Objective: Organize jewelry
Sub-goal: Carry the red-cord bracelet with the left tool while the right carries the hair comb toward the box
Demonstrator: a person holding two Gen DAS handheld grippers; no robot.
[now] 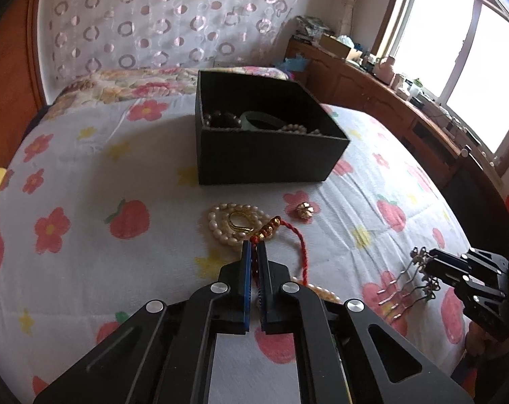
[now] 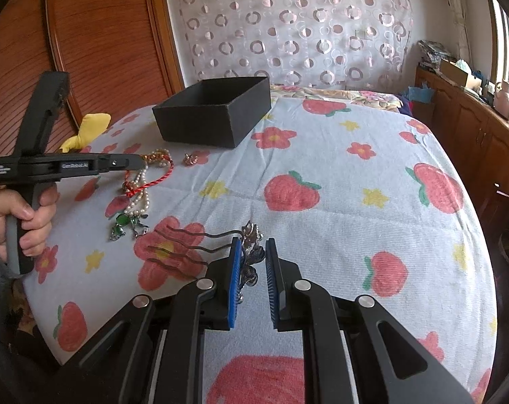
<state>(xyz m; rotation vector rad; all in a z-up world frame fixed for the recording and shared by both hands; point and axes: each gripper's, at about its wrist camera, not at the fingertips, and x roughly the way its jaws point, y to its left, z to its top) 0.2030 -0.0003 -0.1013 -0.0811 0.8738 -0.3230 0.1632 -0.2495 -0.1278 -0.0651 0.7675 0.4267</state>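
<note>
Left gripper [image 1: 253, 245] pinched nearly closed at lower centre; right gripper [image 2: 253, 243] parted; left hand [image 2: 22, 215] wrapped round handle at left edge.

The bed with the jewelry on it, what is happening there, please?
A person is sorting jewelry into a black box on the flowered bedspread, with a gripper in each hand. The left gripper is shut on a red cord bracelet with gold beads, beside a pearl necklace. The right gripper sits around the ornate end of a metal hair comb, its jaws not yet closed. The box already holds a green bangle and beaded bracelets. A small gold piece lies loose.
</note>
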